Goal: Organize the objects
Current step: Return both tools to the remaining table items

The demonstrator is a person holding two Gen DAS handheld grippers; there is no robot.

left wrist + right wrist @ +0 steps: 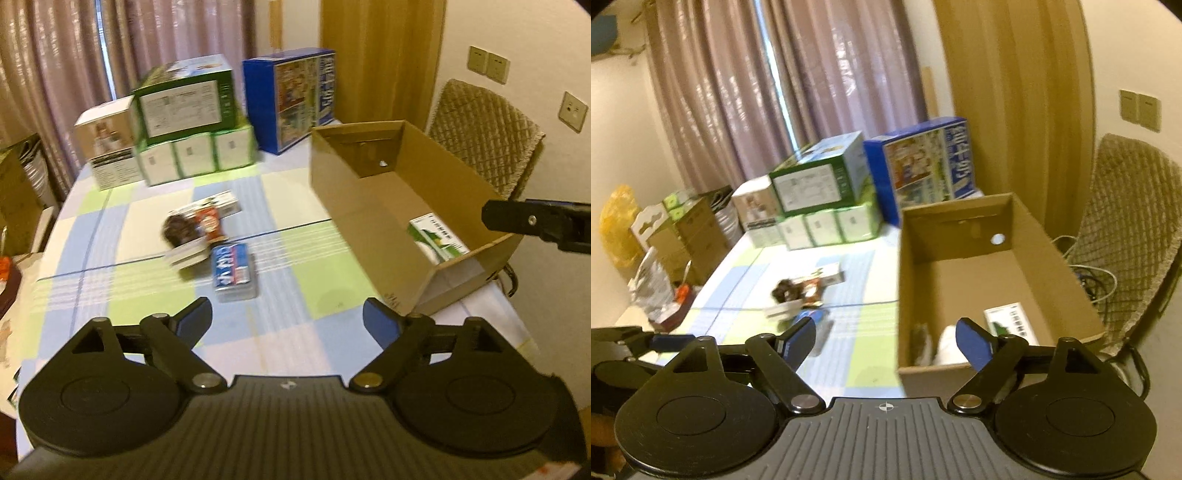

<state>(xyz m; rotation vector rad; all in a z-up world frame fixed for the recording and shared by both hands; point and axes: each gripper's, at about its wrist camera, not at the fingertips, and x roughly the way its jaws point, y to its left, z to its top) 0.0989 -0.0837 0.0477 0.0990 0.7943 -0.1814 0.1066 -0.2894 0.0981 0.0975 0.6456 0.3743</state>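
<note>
1. The left gripper [287, 319] hovers over the near tabletop [317, 295], its jaws wide apart and empty.
2. The right gripper [885, 334] hangs at the near left corner of the cardboard box [905, 266], jaws spread, holding nothing.
3. A green-and-white packet [437, 238] lies inside the box.
4. A blue pack [232, 271] and other small items [199, 225] lie mid-tabletop, left of the box.
</note>
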